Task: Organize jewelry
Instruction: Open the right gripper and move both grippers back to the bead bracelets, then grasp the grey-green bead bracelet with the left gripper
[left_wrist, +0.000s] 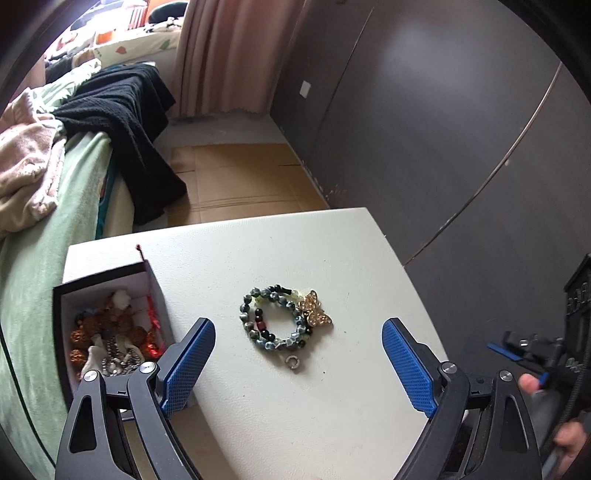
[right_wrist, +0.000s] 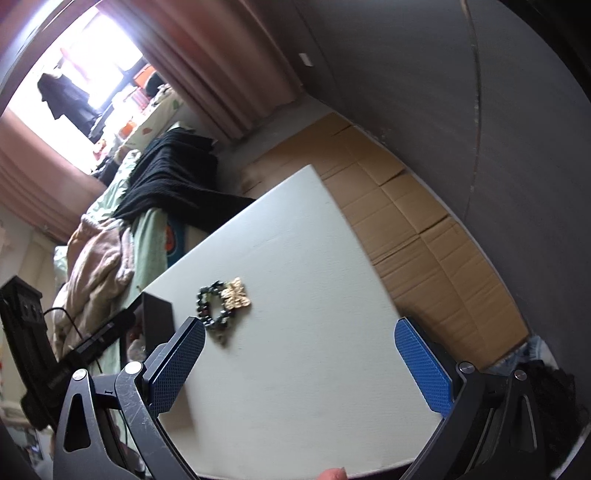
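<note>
A beaded bracelet of blue-green and dark beads lies coiled on the white table. A gold butterfly brooch rests against its right side, and a small silver ring lies just in front. A black box at the table's left edge holds several pieces of jewelry. My left gripper is open and empty, above and in front of the bracelet. My right gripper is open and empty over the table, with the bracelet and brooch ahead to its left.
A bed with a green cover, a pink blanket and a black cloth lies left of the table. Flattened cardboard covers the floor behind. A dark wardrobe wall stands to the right.
</note>
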